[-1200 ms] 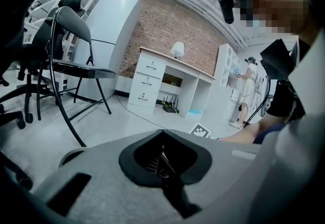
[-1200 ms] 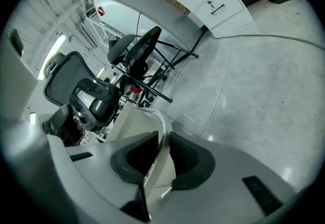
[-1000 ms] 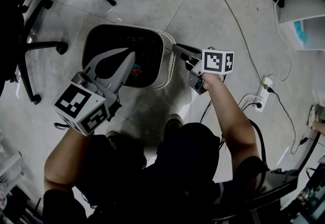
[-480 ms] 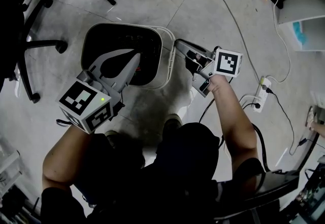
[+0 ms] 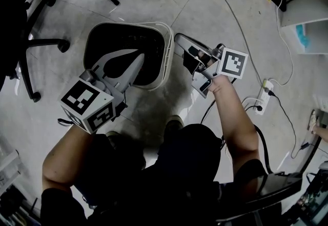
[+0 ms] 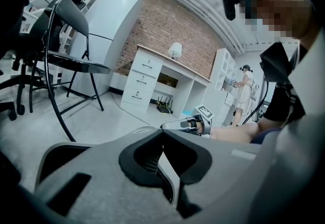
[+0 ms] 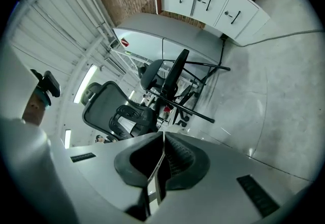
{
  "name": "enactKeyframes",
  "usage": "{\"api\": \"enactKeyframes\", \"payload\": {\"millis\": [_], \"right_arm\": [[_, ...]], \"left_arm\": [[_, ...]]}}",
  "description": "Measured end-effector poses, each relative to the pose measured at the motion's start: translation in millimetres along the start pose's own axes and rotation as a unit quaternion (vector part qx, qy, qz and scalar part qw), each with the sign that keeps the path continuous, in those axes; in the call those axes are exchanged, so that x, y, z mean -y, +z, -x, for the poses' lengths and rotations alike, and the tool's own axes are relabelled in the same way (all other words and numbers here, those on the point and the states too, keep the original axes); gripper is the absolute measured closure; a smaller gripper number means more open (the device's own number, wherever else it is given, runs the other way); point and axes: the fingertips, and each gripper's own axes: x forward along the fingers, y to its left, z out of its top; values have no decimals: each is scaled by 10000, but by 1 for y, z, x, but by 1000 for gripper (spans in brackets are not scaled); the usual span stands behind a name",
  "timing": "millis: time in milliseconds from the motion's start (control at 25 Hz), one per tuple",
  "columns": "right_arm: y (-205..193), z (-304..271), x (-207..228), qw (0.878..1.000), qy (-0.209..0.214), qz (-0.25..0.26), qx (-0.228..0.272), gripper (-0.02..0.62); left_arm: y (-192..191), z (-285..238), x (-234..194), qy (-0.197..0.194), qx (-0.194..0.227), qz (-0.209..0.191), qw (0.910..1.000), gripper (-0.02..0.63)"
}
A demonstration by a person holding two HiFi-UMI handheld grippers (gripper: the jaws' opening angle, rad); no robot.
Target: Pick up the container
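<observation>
From the head view, the container [image 5: 167, 56], white with a black inside, is low down by the grey floor [image 5: 215, 9] in front of the person [image 5: 184, 163]. I cannot tell if its bottom touches the floor. The left arm [image 5: 64, 156] is bent and reaches forward, so the left tongs [image 5: 139, 58] hang over the container's open top. The right arm [image 5: 233, 117] is stretched out, and the right tongs [image 5: 178, 38] meet the container's right rim near its far corner. In the left gripper view the left tongs are squeezed tight together and point a bit down, and the right tongs show past them. In the right gripper view the right tongs point level. They have just been closing and pinch a thin pale edge, the container's rim.
</observation>
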Motion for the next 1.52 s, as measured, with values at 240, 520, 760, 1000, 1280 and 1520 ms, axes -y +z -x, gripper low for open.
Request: {"api": "enactKeyframes", "payload": {"millis": [240,520,760,1000,1280,1520], "right_arm": [[9,-16,-27,9995,313,92,34,577],[17,-61,-59,9976,632,287,-43,577],[19,-76,-77,9950,811,565,-151,577],[20,-90,-91,9926,976,686,-216,577],[17,-123,-105,9886,1047,995,-416,577],[8,-145,-106,9879,932,1094,-575,577]], "left_arm": [[4,5,-4,1,130,52,9999,597],[20,24,-32,81,367,236,9990,597],[38,36,-27,-31,649,209,9977,530],[30,34,-37,-112,450,662,9967,413],[41,51,-59,-401,579,1340,9885,370],[32,43,-68,39,-26,893,9960,354]]}}
